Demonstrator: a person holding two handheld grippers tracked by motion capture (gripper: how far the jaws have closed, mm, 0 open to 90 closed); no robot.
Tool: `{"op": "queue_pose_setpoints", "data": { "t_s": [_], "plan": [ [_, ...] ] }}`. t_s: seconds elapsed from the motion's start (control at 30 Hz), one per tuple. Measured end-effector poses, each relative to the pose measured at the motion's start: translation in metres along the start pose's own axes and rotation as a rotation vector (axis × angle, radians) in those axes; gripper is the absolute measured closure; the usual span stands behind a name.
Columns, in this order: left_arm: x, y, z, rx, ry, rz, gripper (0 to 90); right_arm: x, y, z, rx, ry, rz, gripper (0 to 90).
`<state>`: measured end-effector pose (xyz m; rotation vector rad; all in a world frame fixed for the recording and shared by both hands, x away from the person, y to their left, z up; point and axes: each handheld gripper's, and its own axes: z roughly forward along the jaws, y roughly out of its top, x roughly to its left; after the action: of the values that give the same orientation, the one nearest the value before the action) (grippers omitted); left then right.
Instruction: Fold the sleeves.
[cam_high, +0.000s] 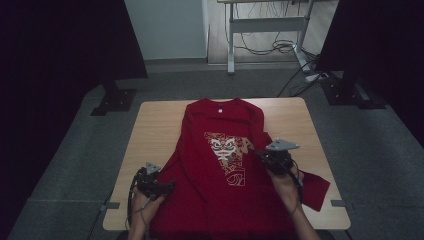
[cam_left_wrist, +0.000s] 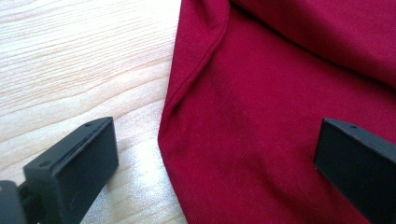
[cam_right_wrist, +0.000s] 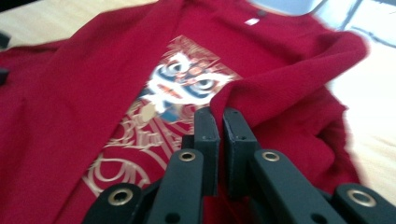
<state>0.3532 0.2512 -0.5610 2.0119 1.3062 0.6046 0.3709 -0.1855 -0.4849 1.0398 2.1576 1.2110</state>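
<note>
The right hand-held gripper (cam_right_wrist: 215, 116) has its two black jaws pressed nearly together, pinching a fold of the dark red long-sleeved cotton shirt (cam_right_wrist: 70, 107). The pinched cloth is the end of a sleeve (cam_right_wrist: 289, 79), which runs away from the jaw tips toward the shirt's far shoulder. Just beyond and to the left of those tips lies the shirt's chest print (cam_right_wrist: 180, 86), a white and blue lion-dance face with gold patterning below it. In the high view this right hand-held gripper (cam_high: 267, 156) sits over the right edge of the print (cam_high: 227, 155), with the person's hand behind it and a loose flap of red cloth trailing toward the bench's near right corner.

The left hand-held gripper (cam_left_wrist: 210, 154) has its jaws spread wide. One jaw stands over the bare wood, the other over red cloth, and the shirt's folded side edge (cam_left_wrist: 187, 88) lies between them; neither pad presses on it. In the high view the left hand-held gripper (cam_high: 162, 187) rests at the shirt's near left edge.

The shirt lies spread face up along the middle of the light wooden bench (cam_high: 155, 125), collar at the far end.
</note>
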Motion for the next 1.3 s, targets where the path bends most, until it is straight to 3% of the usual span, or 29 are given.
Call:
{"op": "queue_pose_setpoints", "data": {
  "t_s": [0.13, 0.2, 0.27, 0.3, 0.4, 0.47, 0.57, 0.6, 0.63, 0.7, 0.8, 0.83, 0.9, 1.07, 1.1, 1.17, 1.23, 1.3],
  "plan": [
    [0.0, 0.0, 0.0, 0.0, 0.0, 0.0, 0.0, 0.004, -0.002, 0.005, 0.01, 0.013, -0.004, 85.0],
    [0.0, 0.0, 0.0, 0.0, 0.0, 0.0, 0.0, 0.018, -0.015, 0.029, 0.073, 0.07, -0.005, 84.8],
    [0.0, 0.0, 0.0, 0.0, 0.0, 0.0, 0.0, 0.019, -0.018, 0.034, 0.088, 0.08, -0.008, 84.7],
    [0.0, 0.0, 0.0, 0.0, 0.0, 0.0, 0.0, 0.022, -0.024, 0.043, 0.12, 0.093, -0.007, 84.5],
    [0.0, 0.0, 0.0, 0.0, 0.0, 0.0, 0.0, 0.022, -0.028, 0.047, 0.139, 0.097, -0.008, 84.3],
    [0.0, 0.0, 0.0, 0.0, 0.0, 0.0, 0.0, 0.022, -0.04, 0.059, 0.194, 0.104, -0.004, 81.3],
    [0.0, 0.0, 0.0, 0.0, 0.0, 0.0, 0.0, 0.021, -0.042, 0.06, 0.197, 0.109, -0.001, 79.7],
    [0.0, 0.0, 0.0, 0.0, 0.0, 0.0, 0.0, 0.019, -0.039, 0.057, 0.187, 0.122, 0.002, 70.4],
    [0.0, 0.0, 0.0, 0.0, 0.0, 0.0, 0.0, 0.019, -0.039, 0.057, 0.187, 0.122, 0.002, 70.4],
    [0.0, 0.0, 0.0, 0.0, 0.0, 0.0, 0.0, 0.015, -0.034, 0.046, 0.137, 0.107, 0.009, 59.1],
    [0.0, 0.0, 0.0, 0.0, 0.0, 0.0, 0.0, 0.012, -0.033, 0.042, 0.124, 0.1, 0.013, 55.5],
    [0.0, 0.0, 0.0, 0.0, 0.0, 0.0, 0.0, 0.001, -0.031, 0.031, 0.098, 0.066, 0.02, 47.4],
    [0.0, 0.0, 0.0, 0.0, 0.0, 0.0, 0.0, -0.006, -0.033, 0.024, 0.092, 0.038, 0.022, 43.4],
    [0.0, 0.0, 0.0, 0.0, 0.0, 0.0, 0.0, -0.01, -0.034, 0.021, 0.09, 0.024, 0.024, 41.6],
    [0.0, 0.0, 0.0, 0.0, 0.0, 0.0, 0.0, -0.022, -0.037, 0.01, 0.089, -0.012, 0.031, 41.6],
    [0.0, 0.0, 0.0, 0.0, 0.0, 0.0, 0.0, -0.022, -0.037, 0.01, 0.089, -0.012, 0.031, 37.6],
    [0.0, 0.0, 0.0, 0.0, 0.0, 0.0, 0.0, -0.041, -0.046, -0.011, 0.09, -0.088, 0.057, 30.9],
    [0.0, 0.0, 0.0, 0.0, 0.0, 0.0, 0.0, -0.045, -0.048, -0.015, 0.089, -0.1, 0.065, 29.8]
  ]
}}
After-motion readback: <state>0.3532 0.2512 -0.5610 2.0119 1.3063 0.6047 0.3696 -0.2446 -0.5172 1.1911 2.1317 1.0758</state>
